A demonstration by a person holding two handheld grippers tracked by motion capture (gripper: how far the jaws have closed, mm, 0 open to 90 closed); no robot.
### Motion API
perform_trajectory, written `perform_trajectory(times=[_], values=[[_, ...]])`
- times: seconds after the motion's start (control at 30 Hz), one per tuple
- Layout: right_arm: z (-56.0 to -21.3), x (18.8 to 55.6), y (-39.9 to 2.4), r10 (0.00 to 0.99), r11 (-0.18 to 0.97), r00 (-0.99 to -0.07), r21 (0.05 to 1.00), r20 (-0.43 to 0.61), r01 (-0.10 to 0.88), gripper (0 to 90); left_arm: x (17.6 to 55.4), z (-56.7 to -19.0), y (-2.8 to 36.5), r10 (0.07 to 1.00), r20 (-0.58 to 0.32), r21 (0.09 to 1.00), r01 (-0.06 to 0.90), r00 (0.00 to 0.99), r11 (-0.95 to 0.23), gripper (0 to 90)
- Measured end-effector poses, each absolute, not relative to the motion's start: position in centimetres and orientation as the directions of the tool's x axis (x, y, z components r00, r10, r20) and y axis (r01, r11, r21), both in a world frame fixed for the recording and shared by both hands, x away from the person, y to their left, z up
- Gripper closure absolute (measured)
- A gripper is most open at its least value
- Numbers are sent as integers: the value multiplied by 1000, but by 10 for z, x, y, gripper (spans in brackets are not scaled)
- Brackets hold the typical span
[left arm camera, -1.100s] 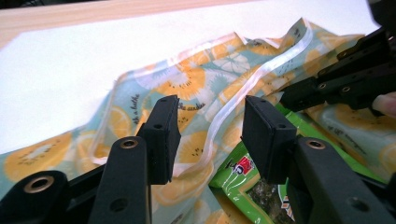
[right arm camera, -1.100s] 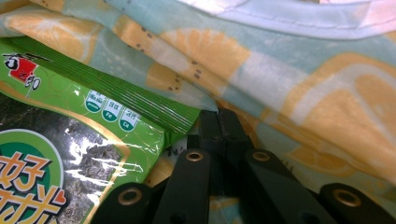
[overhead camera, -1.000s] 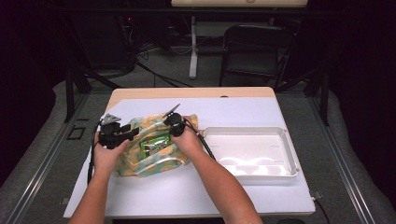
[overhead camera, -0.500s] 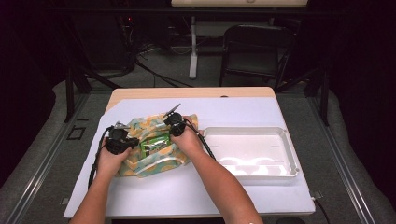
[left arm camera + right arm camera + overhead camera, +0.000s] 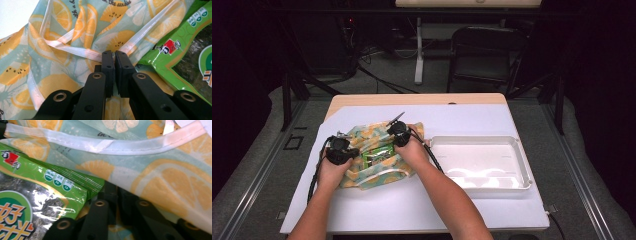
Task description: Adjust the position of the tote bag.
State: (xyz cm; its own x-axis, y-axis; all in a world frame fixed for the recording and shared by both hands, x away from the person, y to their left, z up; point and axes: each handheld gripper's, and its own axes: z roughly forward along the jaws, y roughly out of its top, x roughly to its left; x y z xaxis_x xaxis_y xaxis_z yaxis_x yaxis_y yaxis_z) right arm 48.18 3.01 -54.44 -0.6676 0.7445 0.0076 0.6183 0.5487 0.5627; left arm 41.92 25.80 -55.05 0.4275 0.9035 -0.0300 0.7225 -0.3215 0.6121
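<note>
Fabric bag (image 5: 377,155) with a lemon print lies on the left half of the desk (image 5: 412,210), near its left edge, with a green snack packet (image 5: 378,159) showing in its opening. The left gripper (image 5: 114,53) has just been closing and now pinches the white-trimmed hem of the bag between nearly touching jaws, at the side of the opening nearest the desk's left edge. The right gripper (image 5: 399,137) sits at the opposite side of the opening, toward the desk's centre; its jaws have just been opening slightly, and in the right gripper view the bag cloth and a packet corner cover the tips, so whether they clamp the cloth cannot be told. Holding both sides of the mouth apart appears intended to keep the bag spread so the packet can be reached. A white tray (image 5: 517,155) stands just beside the bag on the right half of the desk, a likely destination for the contents.
</note>
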Motion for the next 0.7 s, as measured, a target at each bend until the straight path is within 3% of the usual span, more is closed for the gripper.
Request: perform_trajectory(times=[0.33, 0.57, 0.7], values=[[-519, 465, 23, 724, 511, -688, 631, 51, 584, 746, 418, -551, 254, 906, 4, 612, 716, 423, -337, 851], [-485, 443, 16, 678, 525, -735, 684, 24, 506, 723, 418, -551, 254, 908, 0, 615, 716, 419, -331, 847], [-476, 442, 7, 702, 517, -711, 709, -31, 479, 679, 418, -551, 255, 906, -7, 614, 717, 422, -330, 847]])
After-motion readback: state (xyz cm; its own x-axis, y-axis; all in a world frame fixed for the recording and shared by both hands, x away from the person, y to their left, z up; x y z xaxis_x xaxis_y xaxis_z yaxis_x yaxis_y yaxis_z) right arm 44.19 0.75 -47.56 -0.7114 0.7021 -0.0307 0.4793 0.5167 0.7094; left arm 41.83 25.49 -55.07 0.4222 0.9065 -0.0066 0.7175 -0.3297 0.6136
